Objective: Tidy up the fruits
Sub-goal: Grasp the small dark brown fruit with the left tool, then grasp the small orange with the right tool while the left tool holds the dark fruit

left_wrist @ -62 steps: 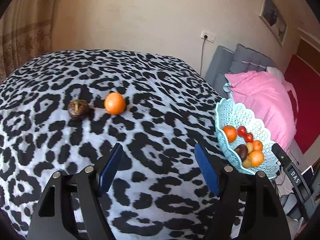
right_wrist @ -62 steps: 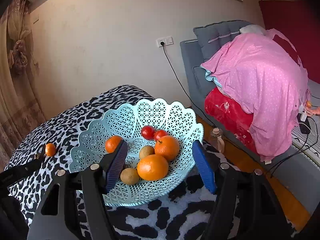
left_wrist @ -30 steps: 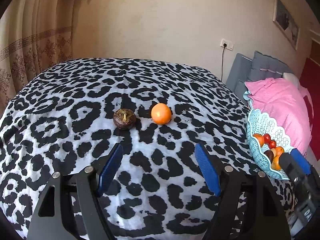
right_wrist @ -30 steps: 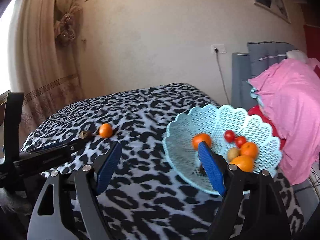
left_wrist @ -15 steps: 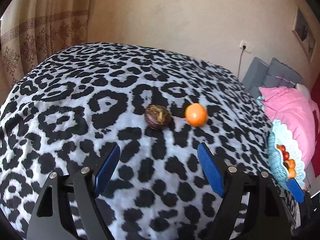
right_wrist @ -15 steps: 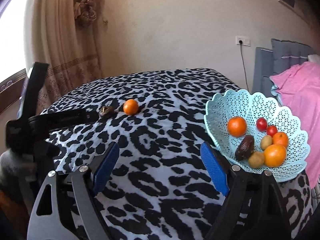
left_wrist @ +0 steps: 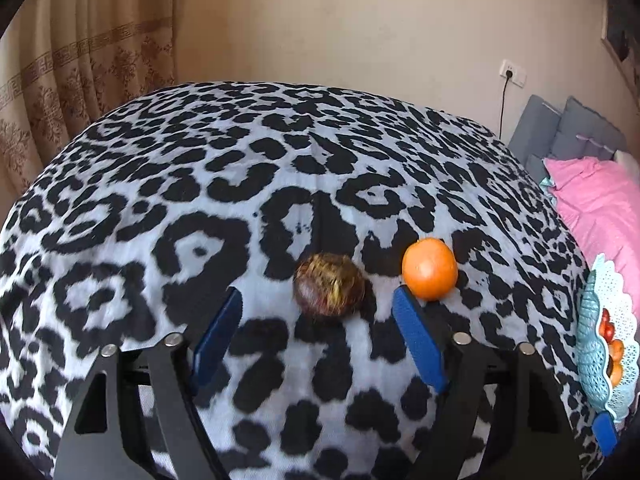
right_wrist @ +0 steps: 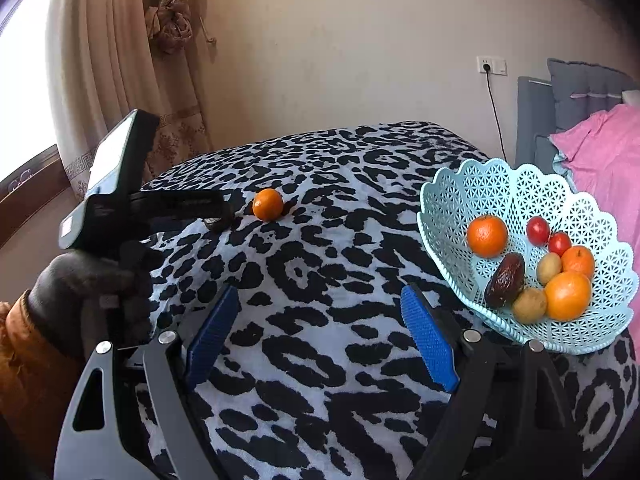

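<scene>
Left tongs (left_wrist: 316, 310): your jaws stand wide apart and grip nothing; they hang low over the leopard-print bed (left_wrist: 240, 184).
Dark round fruit (left_wrist: 329, 283): it lies on the bed just ahead of your left tongs, in line with the gap between the blue pads (left_wrist: 218, 330), a little nearer the right pad and touching neither.
Loose orange (left_wrist: 430, 274): it sits just right of the dark round fruit, apart from it, right by the tip of the right-hand pad; whether they touch you cannot tell.
Change: half a second ago both fruits sat well ahead of your left tongs; now they are close to the pad tips and look much larger.
Right tongs (right_wrist: 320, 330): wide open too, empty, over bare bed.
Basket (right_wrist: 500, 184): the pale blue lattice basket stands to the right of your right tongs, holding oranges, two small red fruits, brownish ones and a dark oblong one.
</scene>
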The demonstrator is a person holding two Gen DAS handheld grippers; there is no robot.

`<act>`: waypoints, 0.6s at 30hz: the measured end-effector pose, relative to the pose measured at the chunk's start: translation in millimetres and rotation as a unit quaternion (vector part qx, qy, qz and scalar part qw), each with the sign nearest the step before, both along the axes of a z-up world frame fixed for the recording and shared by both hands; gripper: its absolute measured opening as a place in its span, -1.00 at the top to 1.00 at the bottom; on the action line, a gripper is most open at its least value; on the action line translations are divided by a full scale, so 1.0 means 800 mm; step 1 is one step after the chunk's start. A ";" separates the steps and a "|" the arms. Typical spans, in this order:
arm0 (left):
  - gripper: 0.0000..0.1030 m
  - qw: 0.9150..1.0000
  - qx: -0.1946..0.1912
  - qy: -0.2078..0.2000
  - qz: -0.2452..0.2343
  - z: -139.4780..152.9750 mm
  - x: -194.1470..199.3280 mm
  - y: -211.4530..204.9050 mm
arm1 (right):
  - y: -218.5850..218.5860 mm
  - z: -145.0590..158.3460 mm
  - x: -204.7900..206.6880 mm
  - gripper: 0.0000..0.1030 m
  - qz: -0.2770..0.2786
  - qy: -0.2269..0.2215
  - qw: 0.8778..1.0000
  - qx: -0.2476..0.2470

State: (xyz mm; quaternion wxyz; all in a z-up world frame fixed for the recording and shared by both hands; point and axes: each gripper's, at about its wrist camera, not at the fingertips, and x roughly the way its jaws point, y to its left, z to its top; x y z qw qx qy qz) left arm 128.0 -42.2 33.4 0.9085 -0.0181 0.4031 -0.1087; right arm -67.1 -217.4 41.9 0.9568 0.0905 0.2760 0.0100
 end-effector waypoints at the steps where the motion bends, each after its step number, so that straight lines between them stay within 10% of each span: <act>1: -0.32 1.000 0.004 0.002 -0.002 -0.002 0.005 -0.003 | 0.000 0.000 0.000 -0.64 0.000 0.001 1.000 0.001; 10: 0.19 1.000 -0.011 0.004 -0.019 -0.015 0.018 -0.003 | 0.000 -0.007 0.007 -0.64 0.000 0.014 1.000 0.000; 18: 0.19 0.999 -0.035 -0.022 -0.014 0.001 0.000 0.014 | 0.002 -0.013 0.012 -0.64 -0.006 0.026 1.000 -0.010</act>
